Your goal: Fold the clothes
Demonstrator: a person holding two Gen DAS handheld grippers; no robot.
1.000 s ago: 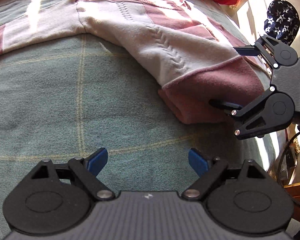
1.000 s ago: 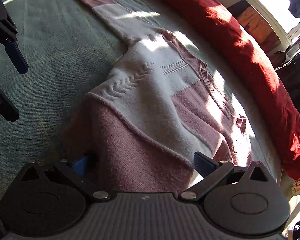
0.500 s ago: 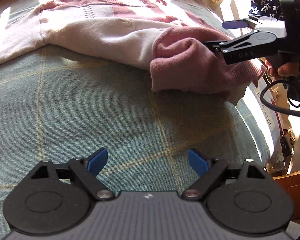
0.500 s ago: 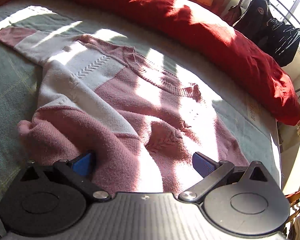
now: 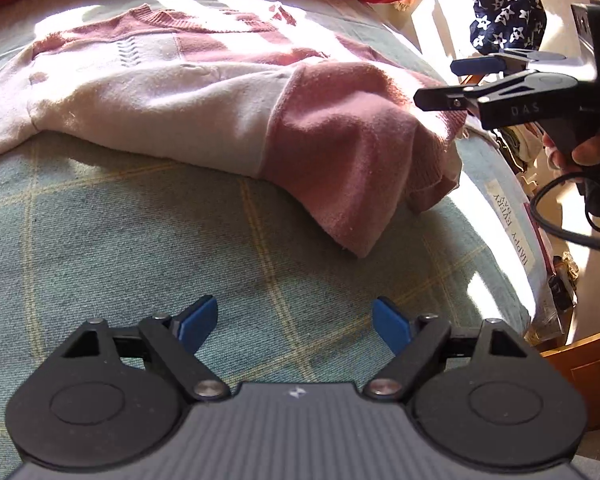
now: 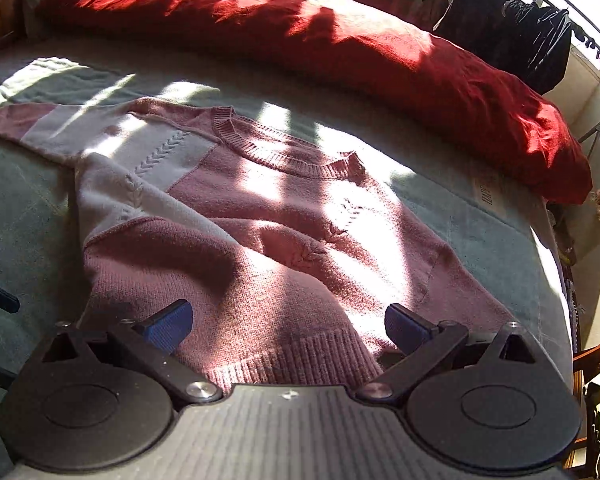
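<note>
My bed (image 5: 100, 232) carries the sweater (image 6: 284, 216) spread flat mid-bed, its near hem folded over, a red pillow (image 6: 340, 48) beyond. My left hand-held gripper (image 5: 294, 326) hovers over bare cover, jaws closing on nothing. My right hand-held gripper (image 6: 288, 326) stands released, hem lying loose between its pads

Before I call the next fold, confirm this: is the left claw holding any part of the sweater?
No: the left claw has only bare green bedspread between its closing blue pads, and the sweater lies ahead of it, untouched.
</note>
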